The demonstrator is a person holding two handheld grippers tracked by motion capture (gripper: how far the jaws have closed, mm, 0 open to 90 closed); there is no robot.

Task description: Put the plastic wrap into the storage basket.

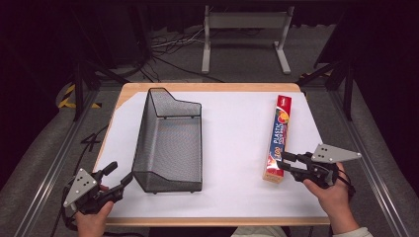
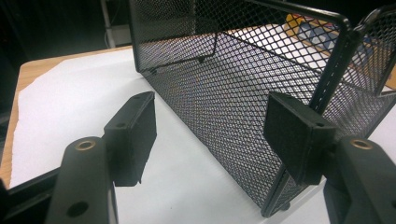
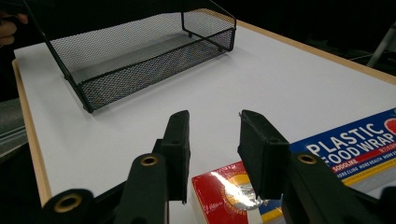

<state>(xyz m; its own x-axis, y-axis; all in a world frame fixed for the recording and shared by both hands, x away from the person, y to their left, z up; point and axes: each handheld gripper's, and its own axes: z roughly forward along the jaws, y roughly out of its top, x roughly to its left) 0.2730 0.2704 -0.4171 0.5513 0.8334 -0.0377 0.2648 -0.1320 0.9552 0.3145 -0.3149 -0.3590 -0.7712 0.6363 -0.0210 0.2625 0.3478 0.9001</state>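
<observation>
High view showed the plastic wrap box (image 1: 277,139) lying lengthwise, near to far, at the table's right; the right gripper (image 1: 287,163), its jaws parted and unclamped, straddled the near end, while the left gripper (image 1: 120,174) hovered unclenched beside the mesh basket (image 1: 170,148).

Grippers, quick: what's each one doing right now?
Left gripper: open, jaws either side of the mesh basket corner, not clamped.
Right gripper: open over the plastic wrap box end, holding nothing.

The left claw (image 2: 210,135) gapes at the mesh basket's (image 2: 233,88) corner, one pad (image 2: 294,135) seemingly touching its wall.
</observation>
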